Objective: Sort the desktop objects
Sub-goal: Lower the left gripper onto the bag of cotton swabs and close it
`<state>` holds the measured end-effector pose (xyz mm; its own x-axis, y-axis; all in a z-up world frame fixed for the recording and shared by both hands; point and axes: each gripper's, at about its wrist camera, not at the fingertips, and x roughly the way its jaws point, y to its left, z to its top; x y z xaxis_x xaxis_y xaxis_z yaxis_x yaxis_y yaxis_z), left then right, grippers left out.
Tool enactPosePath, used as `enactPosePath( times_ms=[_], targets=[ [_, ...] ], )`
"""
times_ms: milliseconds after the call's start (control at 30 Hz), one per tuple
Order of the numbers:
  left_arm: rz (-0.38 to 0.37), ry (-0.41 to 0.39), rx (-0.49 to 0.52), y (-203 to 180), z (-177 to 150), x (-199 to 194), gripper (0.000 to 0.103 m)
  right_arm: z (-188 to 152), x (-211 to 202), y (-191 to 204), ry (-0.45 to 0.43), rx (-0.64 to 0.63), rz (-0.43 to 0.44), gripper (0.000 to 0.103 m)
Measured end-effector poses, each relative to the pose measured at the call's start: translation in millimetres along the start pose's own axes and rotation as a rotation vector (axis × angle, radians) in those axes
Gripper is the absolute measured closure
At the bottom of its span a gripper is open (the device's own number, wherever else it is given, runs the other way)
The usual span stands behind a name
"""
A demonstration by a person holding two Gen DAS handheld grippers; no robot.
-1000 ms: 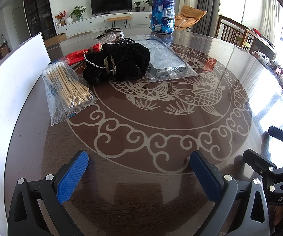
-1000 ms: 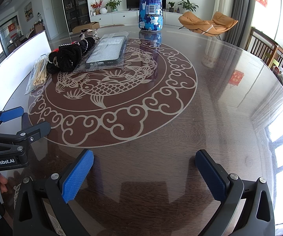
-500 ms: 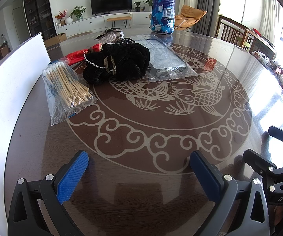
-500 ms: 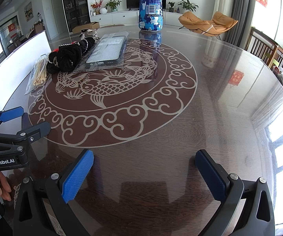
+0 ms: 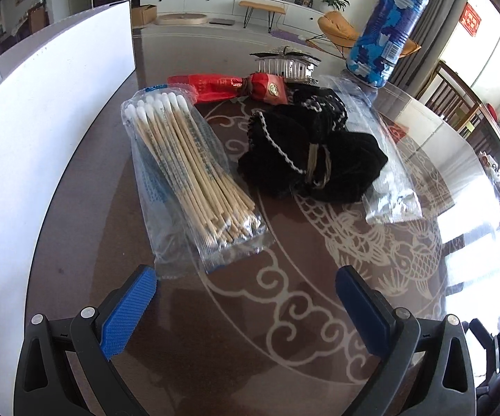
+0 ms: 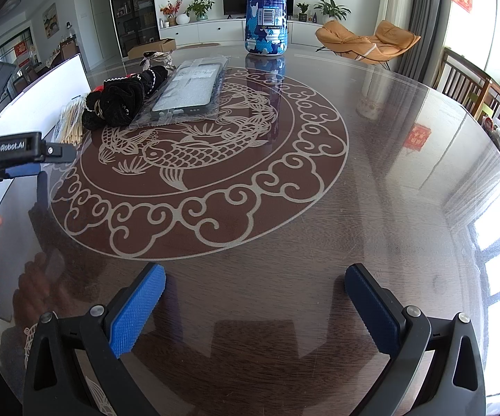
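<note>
A clear bag of cotton swabs (image 5: 187, 173) lies on the dark round table, just ahead of my open left gripper (image 5: 246, 298). Beside it lie a black scrunchie (image 5: 305, 152), a red wrapped packet (image 5: 232, 85), a comb-like hair clip (image 5: 284, 60) and a phone case in a clear bag (image 5: 385, 159). A blue patterned bottle (image 5: 385, 27) stands behind them. My right gripper (image 6: 255, 298) is open and empty over bare table; its view shows the scrunchie (image 6: 118, 102), phone case (image 6: 189, 88), swabs (image 6: 71, 126) and bottle (image 6: 266, 7) far off.
A white board (image 5: 34, 131) stands along the table's left edge. The left gripper's body (image 6: 10, 150) and the hand holding it show at the left of the right wrist view. Chairs (image 6: 472, 86) stand past the table's right rim.
My left gripper has moved forward and left, close up to the bag of cotton swabs. My right gripper has barely moved. Both stay open.
</note>
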<state>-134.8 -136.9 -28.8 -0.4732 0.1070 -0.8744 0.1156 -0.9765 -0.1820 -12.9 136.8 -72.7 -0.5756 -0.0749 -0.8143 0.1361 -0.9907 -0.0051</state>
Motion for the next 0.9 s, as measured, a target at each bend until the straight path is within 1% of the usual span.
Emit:
enactPosePath(
  times_ms=[100,167,267,333,367,533,567,600,667,700,733,767,833,900],
  targets=[
    [-0.014,0.007,-0.060,10.4,20.9,7.5,0.000,0.0,0.0,-0.1,0.000,0.000,0.000,0.000],
    [0.010,0.011,-0.068,13.5,32.6,13.0,0.000,-0.1,-0.2,-0.2,-0.001,0.002,0.002,0.000],
    [0.095,0.029,-0.030,8.8,41.2,22.7,0.000,0.0,-1.2,-1.3,-0.004,0.006,0.008,0.000],
    [0.182,0.050,0.028,1.9,44.3,31.7,0.000,-0.3,-1.9,-2.1,-0.005,0.009,0.011,0.000],
    [0.187,0.041,0.053,-1.0,45.2,32.7,0.000,-0.3,-2.0,-2.2,-0.006,0.010,0.012,0.000],
    [0.171,0.037,0.075,2.4,46.0,33.2,0.000,-0.9,-1.8,-3.0,-0.006,0.011,0.013,0.000],
    [0.169,0.030,0.085,3.0,44.5,31.9,0.002,-1.2,-1.5,-3.0,-0.006,0.010,0.012,0.000],
    [0.163,0.009,0.097,3.7,42.6,28.7,0.007,-1.3,-0.9,-2.9,-0.005,0.009,0.011,0.000],
    [0.158,-0.030,0.108,6.8,39.5,19.8,0.042,-0.7,-0.5,-2.8,-0.004,0.008,0.009,0.000],
    [0.154,-0.037,0.106,9.8,38.4,16.2,0.047,-0.8,-0.2,-2.7,-0.004,0.008,0.008,0.000],
    [0.138,-0.041,0.101,12.9,36.8,13.0,0.057,-0.2,0.2,-2.6,-0.004,0.007,0.007,0.000],
    [0.121,-0.045,0.094,16.0,34.6,10.0,0.063,-0.1,0.2,-2.5,-0.003,0.006,0.006,0.000],
    [0.100,-0.051,0.088,21.4,28.4,4.1,0.064,0.2,0.9,-2.2,-0.002,0.004,0.003,0.000],
    [0.076,-0.062,0.095,21.4,13.5,-4.0,0.064,0.5,1.2,-2.0,-0.002,0.004,0.003,0.000]
  ],
)
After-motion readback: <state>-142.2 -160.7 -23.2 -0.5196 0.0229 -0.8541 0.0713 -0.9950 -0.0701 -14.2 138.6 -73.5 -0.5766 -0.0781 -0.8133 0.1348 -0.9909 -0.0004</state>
